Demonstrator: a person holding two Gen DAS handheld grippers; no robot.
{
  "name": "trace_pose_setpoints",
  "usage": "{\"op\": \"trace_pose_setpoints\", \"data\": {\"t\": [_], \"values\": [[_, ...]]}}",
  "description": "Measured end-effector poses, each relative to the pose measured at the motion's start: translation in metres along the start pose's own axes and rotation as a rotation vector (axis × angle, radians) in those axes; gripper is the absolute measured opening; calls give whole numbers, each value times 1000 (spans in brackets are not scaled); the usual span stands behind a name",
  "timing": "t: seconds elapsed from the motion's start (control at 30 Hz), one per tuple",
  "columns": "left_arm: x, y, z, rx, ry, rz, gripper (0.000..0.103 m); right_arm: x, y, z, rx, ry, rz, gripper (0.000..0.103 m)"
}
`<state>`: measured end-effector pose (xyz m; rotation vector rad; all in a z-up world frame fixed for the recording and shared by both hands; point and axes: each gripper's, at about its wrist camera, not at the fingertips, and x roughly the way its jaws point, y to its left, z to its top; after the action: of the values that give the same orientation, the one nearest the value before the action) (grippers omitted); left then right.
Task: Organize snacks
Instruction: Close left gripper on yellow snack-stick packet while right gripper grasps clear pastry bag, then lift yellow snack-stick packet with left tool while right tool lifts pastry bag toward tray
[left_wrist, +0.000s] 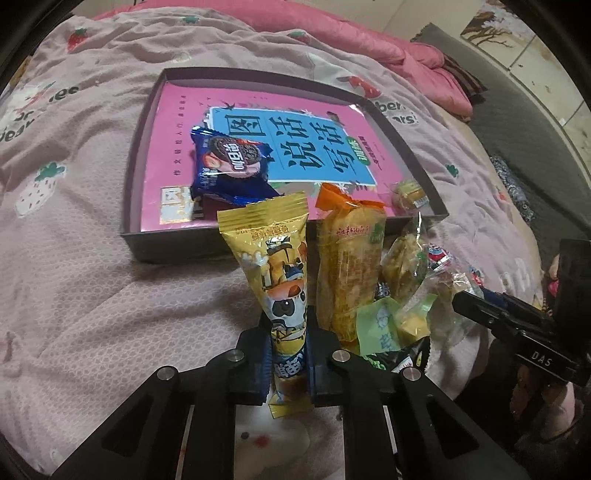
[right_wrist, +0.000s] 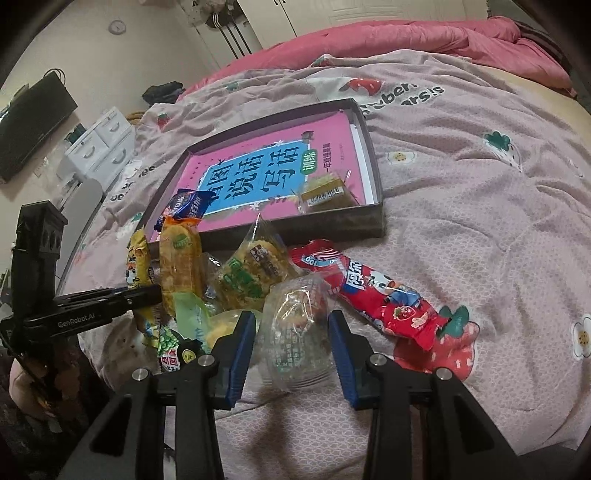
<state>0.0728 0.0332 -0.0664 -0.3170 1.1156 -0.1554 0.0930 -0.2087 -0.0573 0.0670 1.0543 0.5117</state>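
Left gripper (left_wrist: 289, 363): fingers clamped on yellow snack packet (left_wrist: 279, 273).
Right gripper (right_wrist: 291, 332): fingers wide apart, straddling clear-wrapped pastry (right_wrist: 299, 328).

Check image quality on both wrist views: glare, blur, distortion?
Left wrist view: glare on the glossy pink book cover in the shallow dark tray; the yellow cartoon snack packet in the left claw is sharp. Right wrist view: dim, reflections on the crinkled clear wrapper. Both: strong fisheye bending, dark corners.

Both wrist views closely face the tray (left_wrist: 155, 236).
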Motion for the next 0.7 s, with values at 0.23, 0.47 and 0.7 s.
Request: {"op": "trace_pose_setpoints", "data": {"t": [0.23, 0.47, 0.7], "values": [[-14, 3, 1, -11, -32, -11, 14, -13, 0, 3, 3, -60, 51, 41], [-27, -3, 3, 13, -67, -1, 14, -22, 5, 7, -16, -111, 74, 41], [-37, -7, 4, 40, -100, 21, 14, -29, 8, 11, -25, -162, 97, 41]]}}
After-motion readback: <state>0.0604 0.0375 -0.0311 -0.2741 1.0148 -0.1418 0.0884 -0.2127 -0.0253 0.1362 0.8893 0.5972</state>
